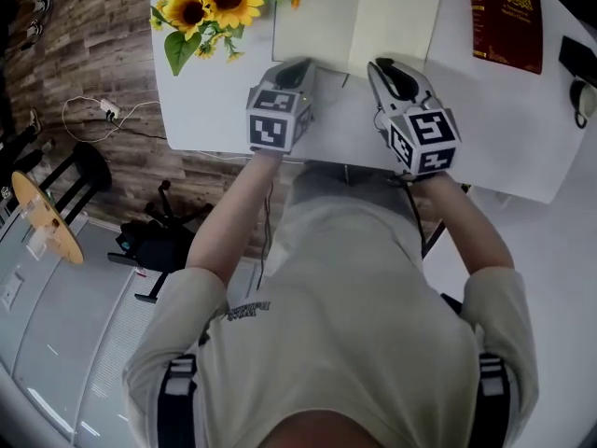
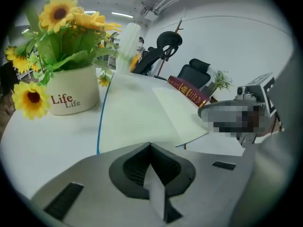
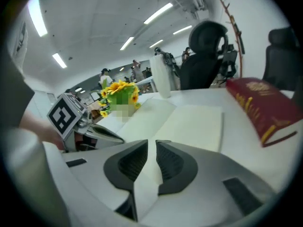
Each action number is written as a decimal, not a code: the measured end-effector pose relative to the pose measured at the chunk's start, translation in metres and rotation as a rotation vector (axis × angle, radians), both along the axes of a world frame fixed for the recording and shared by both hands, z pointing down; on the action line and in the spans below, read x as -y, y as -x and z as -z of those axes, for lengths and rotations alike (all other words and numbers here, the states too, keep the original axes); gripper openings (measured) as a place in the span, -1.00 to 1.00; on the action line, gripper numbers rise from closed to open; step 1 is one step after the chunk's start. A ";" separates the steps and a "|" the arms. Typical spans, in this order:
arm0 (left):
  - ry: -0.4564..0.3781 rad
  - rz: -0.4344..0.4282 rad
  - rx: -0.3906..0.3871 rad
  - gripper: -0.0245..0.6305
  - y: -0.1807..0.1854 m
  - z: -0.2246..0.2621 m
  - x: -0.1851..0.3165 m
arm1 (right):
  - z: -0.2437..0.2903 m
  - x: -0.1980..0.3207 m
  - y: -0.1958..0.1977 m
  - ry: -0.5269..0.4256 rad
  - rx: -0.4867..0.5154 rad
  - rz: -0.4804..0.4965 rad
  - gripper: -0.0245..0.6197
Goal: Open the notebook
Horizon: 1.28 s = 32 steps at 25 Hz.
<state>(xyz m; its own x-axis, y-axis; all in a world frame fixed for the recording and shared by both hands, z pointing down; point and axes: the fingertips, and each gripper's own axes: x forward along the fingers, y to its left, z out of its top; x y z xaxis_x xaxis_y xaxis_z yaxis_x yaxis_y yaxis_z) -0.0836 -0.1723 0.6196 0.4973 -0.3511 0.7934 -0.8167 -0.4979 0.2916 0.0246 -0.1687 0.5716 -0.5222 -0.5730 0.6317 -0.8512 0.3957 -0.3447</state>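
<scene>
Notebook (image 2: pixel 137 112), blue-edged in left gripper view

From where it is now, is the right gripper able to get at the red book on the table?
Probably yes. The red book lies flat to the right of the open notebook, and only bare table separates it from the right gripper; nothing stands between them.

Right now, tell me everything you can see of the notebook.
The notebook lies open and flat on the white table, showing two blank cream paper pages with a crease down the middle and a thin blue cover edge on its left side. It sits between the sunflowers and the red book. The left hand-held gripper and right hand-held gripper point at its near edge; contact cannot be told.
</scene>
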 end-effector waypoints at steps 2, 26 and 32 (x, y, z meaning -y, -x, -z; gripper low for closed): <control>-0.001 -0.001 0.000 -0.92 0.001 0.000 0.000 | 0.000 -0.004 -0.047 -0.018 -0.121 -0.100 -0.74; -0.022 0.012 -0.049 -0.92 0.004 0.002 -0.005 | 0.016 0.037 0.076 -0.139 0.028 0.214 -0.72; -0.012 0.068 -0.053 -0.92 0.019 0.002 -0.009 | 0.018 0.012 0.137 -0.113 0.121 0.441 -0.43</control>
